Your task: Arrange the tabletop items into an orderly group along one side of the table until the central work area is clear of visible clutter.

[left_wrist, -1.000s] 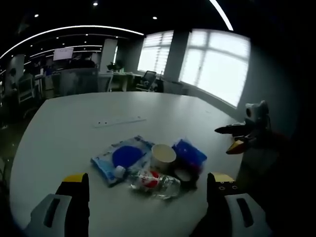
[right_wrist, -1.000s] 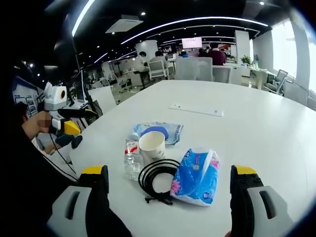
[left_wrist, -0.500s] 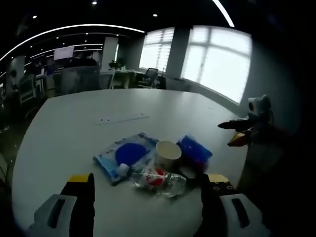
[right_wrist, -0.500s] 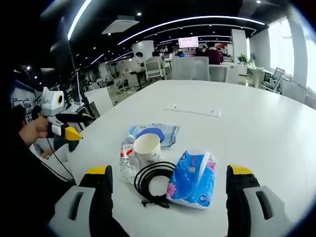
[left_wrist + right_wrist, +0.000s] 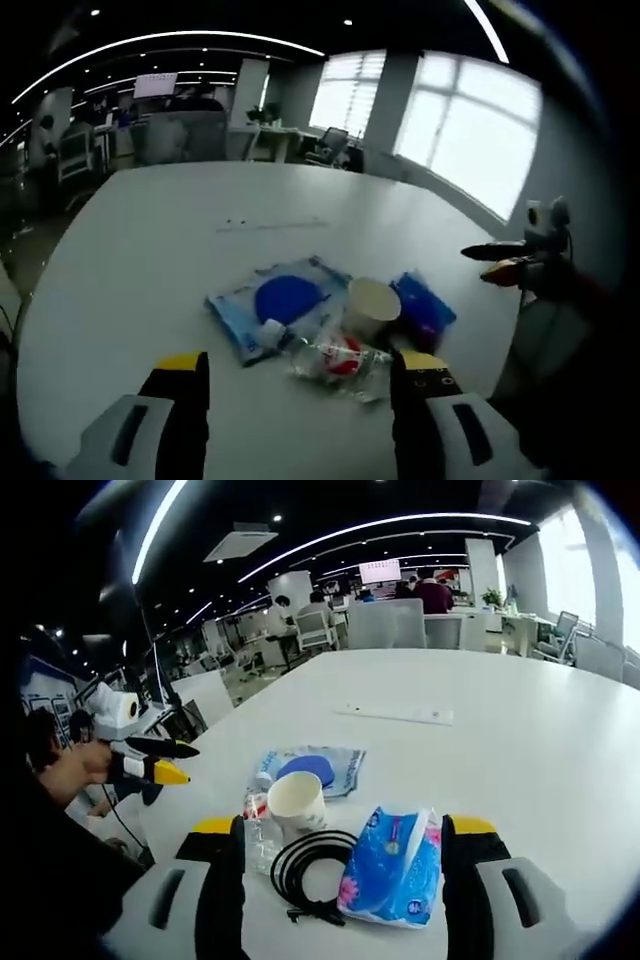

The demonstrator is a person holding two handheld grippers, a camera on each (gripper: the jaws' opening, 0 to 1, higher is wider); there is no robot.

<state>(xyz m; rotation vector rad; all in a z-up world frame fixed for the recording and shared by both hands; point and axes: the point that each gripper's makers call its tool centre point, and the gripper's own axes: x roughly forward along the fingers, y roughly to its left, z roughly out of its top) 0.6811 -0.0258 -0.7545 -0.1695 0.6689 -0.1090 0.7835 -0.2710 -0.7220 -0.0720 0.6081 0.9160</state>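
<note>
The clutter sits together near the table's edge. In the left gripper view I see a flat blue wipes packet, a paper cup, a clear bottle lying on its side and a blue tissue pack. My left gripper hangs open just short of the bottle, holding nothing. The right gripper view shows the tissue pack, a black cable coil, the cup, the bottle and the packet. My right gripper is open over the tissue pack and cable.
A thin white strip lies farther in on the table. The other gripper, held by a hand, hovers off the table's edge at the left. Office desks, chairs and people fill the background.
The jaws of both grippers have drawn somewhat closer together but stay open. Both cameras have shifted a little; the items lie as before.
</note>
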